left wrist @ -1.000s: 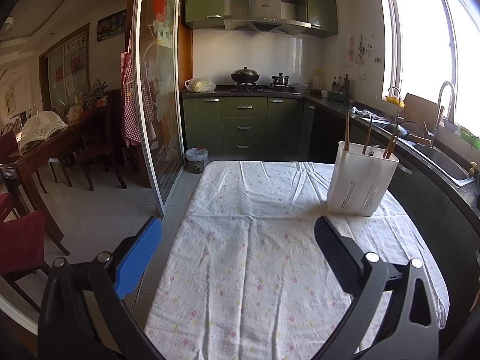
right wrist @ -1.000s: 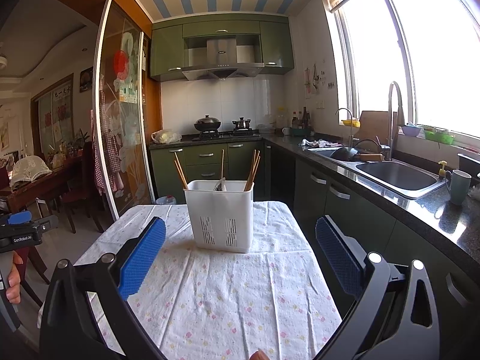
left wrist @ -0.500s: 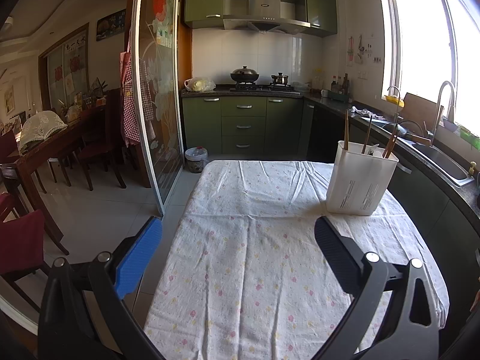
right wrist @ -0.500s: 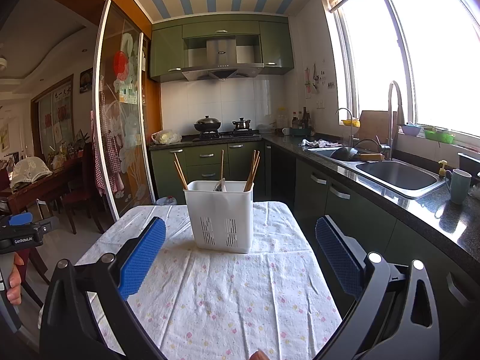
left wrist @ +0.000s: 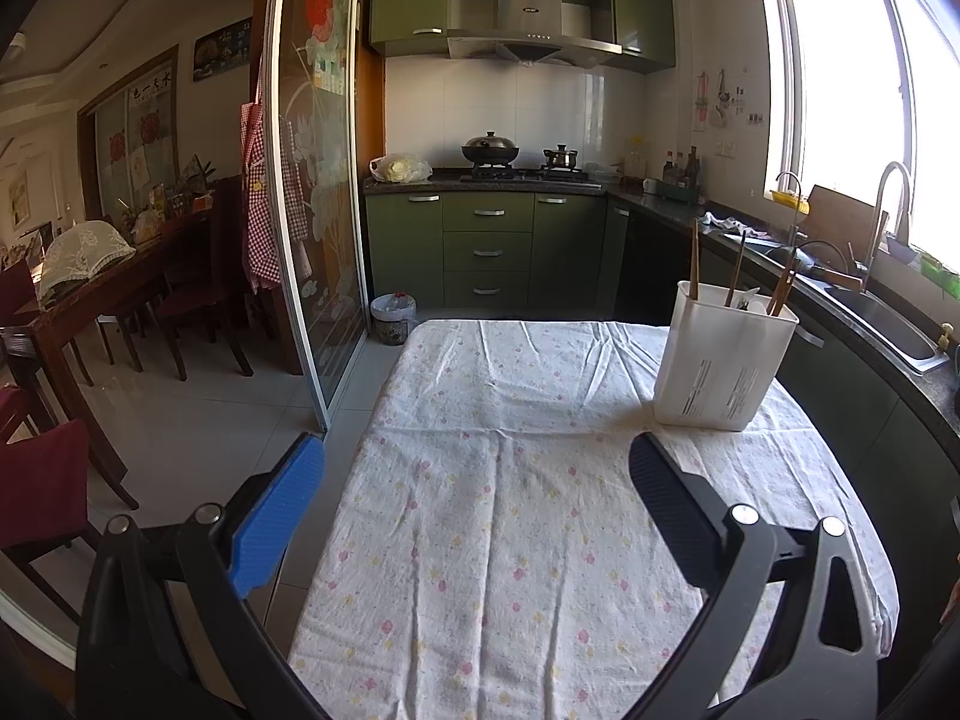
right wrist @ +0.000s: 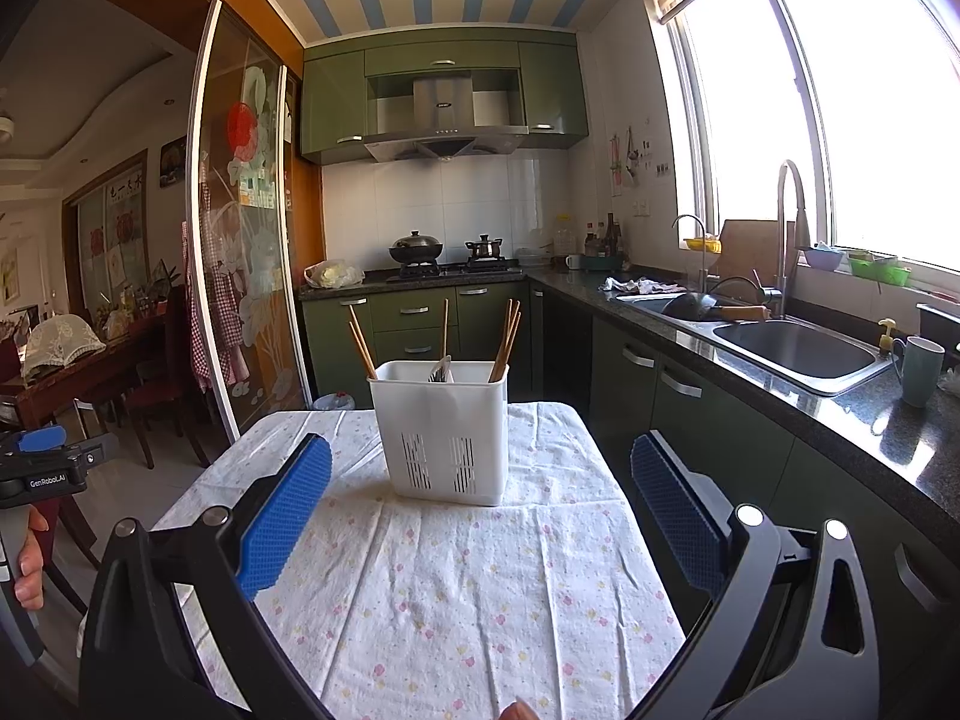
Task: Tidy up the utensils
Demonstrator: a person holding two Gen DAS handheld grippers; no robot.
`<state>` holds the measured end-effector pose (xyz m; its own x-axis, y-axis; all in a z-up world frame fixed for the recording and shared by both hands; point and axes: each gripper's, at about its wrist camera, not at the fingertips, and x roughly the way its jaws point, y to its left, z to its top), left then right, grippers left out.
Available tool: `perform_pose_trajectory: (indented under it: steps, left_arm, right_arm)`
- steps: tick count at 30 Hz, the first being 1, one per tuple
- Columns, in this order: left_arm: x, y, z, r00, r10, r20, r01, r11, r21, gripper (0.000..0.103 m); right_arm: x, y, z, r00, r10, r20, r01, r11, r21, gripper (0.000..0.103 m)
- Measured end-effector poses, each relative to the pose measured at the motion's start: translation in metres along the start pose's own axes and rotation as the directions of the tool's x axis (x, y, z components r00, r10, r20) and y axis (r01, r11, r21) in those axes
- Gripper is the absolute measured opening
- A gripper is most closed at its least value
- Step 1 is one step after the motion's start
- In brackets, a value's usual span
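— White plastic holder (right wrist: 443, 432) w/ chopsticks (right wrist: 362, 343) sticking up, sitting on the table (right wrist: 456, 594). See it?

— Yep. From the right wrist cam it's at 12 o'clock, right in the middle, past the tips of the right gripper (right wrist: 480, 504). It stands upright on the flowery cloth (right wrist: 420, 618).

— And the right tool, open or closed?

— Open wide. Blue pads (right wrist: 282, 522) far apart, nothing btwn them but cloth.

— What's in the holder?

— Sticks in diff. spots: two leaning at the left end, one straight near the middle, a bunch at the right end. Something dark and metal pokes up in the middle too, can't tell what.

— OK, left side now?

— Left gripper (left wrist: 477, 504) is open too, holding nothing. One pad (left wrist: 276, 516) is blue, the other finger looks black. From that cam the holder (left wrist: 717, 360) is at about 1 o'clock, near the table's right edge, well apart from the tool.

— Anybody's hand showing?

— Yes, in the right cam at 9 o'clock, fingers of a hand (right wrist: 27, 558) under the left tool's black body.

— Other stuff around?

— Sink (right wrist: 798, 348) at 2 o'clock, green mug (right wrist: 918, 369) next to it, stove w/ a wok (right wrist: 415, 249) at 12 far back.
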<state>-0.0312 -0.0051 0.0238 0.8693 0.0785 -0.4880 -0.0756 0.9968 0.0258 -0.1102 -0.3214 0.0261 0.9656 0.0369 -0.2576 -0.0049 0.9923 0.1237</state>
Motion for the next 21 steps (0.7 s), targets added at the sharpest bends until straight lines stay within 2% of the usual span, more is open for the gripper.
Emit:
perform_pose_trajectory:
  steps: [21]
  left_arm:
    - [0.0, 0.0006, -0.0002, 1.0, 0.0, -0.001, 0.0, 1.0, -0.001, 0.096]
  right_arm:
    - [-0.0008, 0.0011, -0.0004, 1.0, -0.002, 0.0, 0.002, 1.0, 0.003, 0.099]
